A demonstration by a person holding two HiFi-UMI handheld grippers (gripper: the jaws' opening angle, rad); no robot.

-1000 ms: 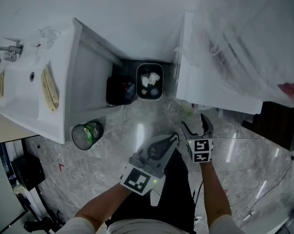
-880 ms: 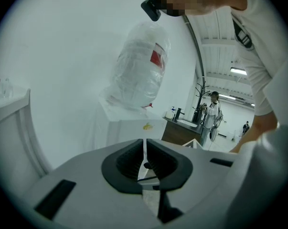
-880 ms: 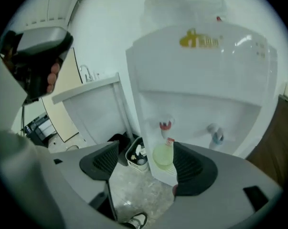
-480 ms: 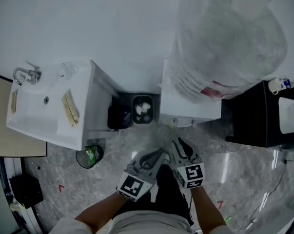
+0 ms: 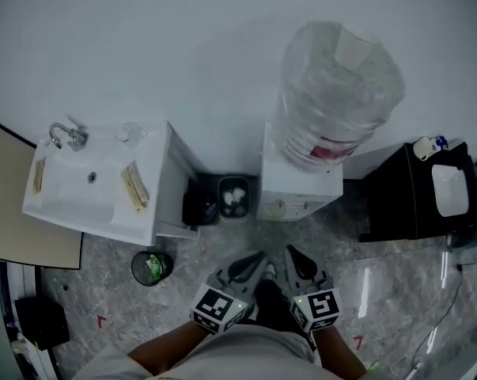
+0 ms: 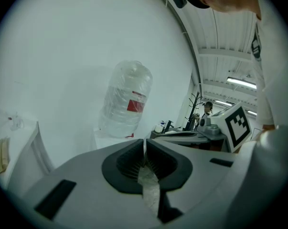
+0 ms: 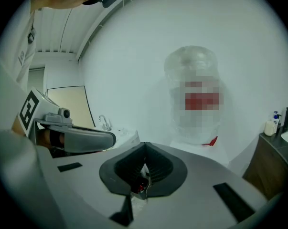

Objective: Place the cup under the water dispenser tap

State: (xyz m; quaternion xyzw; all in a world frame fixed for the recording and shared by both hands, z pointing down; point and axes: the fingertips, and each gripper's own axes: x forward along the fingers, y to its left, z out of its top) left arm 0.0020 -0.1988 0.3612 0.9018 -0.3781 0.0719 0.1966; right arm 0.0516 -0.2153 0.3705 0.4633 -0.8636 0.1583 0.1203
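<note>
Both grippers are level, side by side, above a speckled grey floor. I read the left gripper as closed, jaw tips pressed together on nothing, and the right gripper as likewise closed and empty. Just ahead of the right gripper stands the white water dispenser, with a clear bottle on top, against a white wall. The cup, as far as I can make out, is the small pale round at the dispenser's front, apart from both jaw tips. Ahead of the left gripper is a dark bin. Farther to its left are a white sink and a mesh basket. To the right of the right gripper is a black cabinet.
</note>
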